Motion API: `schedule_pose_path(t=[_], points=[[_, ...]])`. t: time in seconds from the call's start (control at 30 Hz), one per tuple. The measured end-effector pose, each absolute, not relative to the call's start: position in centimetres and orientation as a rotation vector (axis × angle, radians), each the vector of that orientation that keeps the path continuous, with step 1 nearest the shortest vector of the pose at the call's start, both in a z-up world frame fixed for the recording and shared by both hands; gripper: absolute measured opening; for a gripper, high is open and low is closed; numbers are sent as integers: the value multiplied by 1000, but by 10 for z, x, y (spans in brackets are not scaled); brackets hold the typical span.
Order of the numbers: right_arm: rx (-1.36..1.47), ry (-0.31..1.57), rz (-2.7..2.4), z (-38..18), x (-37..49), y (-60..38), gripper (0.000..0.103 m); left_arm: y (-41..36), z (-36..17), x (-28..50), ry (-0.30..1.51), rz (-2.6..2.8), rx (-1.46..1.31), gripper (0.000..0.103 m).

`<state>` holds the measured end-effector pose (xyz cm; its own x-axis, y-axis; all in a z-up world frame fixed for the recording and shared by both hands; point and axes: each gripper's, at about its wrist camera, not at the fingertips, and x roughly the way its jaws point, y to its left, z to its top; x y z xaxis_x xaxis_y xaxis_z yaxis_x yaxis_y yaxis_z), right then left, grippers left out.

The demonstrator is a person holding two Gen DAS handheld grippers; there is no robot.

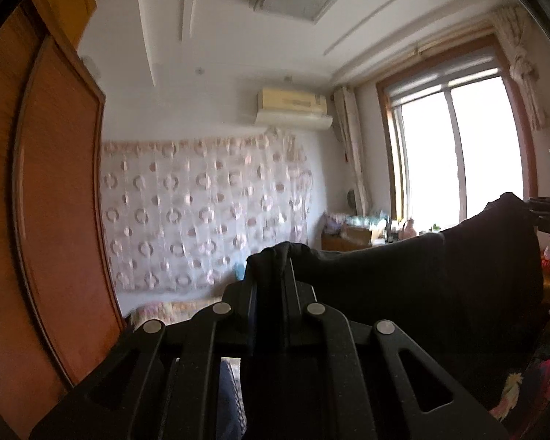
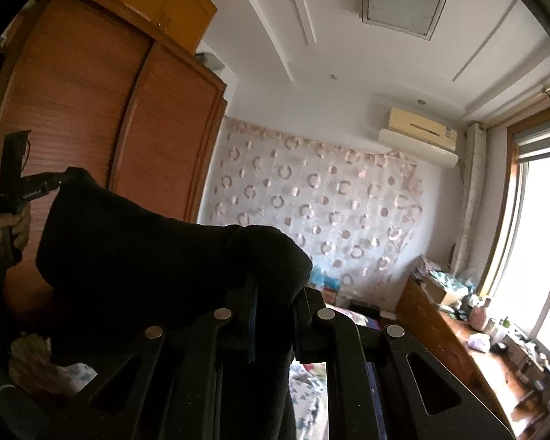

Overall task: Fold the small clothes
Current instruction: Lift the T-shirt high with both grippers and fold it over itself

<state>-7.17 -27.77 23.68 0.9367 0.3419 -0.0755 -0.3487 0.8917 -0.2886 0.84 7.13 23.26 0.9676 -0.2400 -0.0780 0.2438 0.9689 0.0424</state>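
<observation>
1. Left wrist view: no writing can be read; the print on the air conditioner [image 1: 292, 105] is too blurred.
2. The left gripper [image 1: 271, 275] points up and forward into the room, and its fingers [image 1: 246, 293] are closed tight on a bunched corner of the black garment [image 1: 421, 282].
3. The garment stretches from that corner to the right, held in the air, and its far corner meets the right gripper [image 1: 531, 207] at the picture's right edge.
4. A wardrobe [image 1: 55, 201] fills the left side close by; a window [image 1: 454, 161] lies to the right and a patterned curtain [image 1: 205, 216] hangs ahead.
5. Right wrist view: a small white label on the left gripper [image 2: 57, 180] is there, but too small to read.
6. The right gripper [image 2: 275, 293] tilts upward; cloth drapes over the fingertips and runs down between the fingers [image 2: 251, 304], which seem pinched on it.
7. A hand [image 2: 13, 229] holds the other gripper's handle at far left, upright before the wardrobe [image 2: 121, 117].
8. A cluttered desk [image 2: 458, 344] stands under the window on the right.
</observation>
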Motion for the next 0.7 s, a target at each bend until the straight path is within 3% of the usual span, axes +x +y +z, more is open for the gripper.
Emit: schedule_pose_path(t=[0.3, 0.47, 0.7], points=[[-258, 284, 336, 132, 77, -275, 14, 29, 102, 179, 345, -243, 87, 11], [-225, 393, 280, 81, 160, -270, 14, 3, 65, 244, 462, -238, 126, 11], [-209, 509, 262, 75, 242, -251, 14, -10, 42, 292, 556, -241, 158, 11]])
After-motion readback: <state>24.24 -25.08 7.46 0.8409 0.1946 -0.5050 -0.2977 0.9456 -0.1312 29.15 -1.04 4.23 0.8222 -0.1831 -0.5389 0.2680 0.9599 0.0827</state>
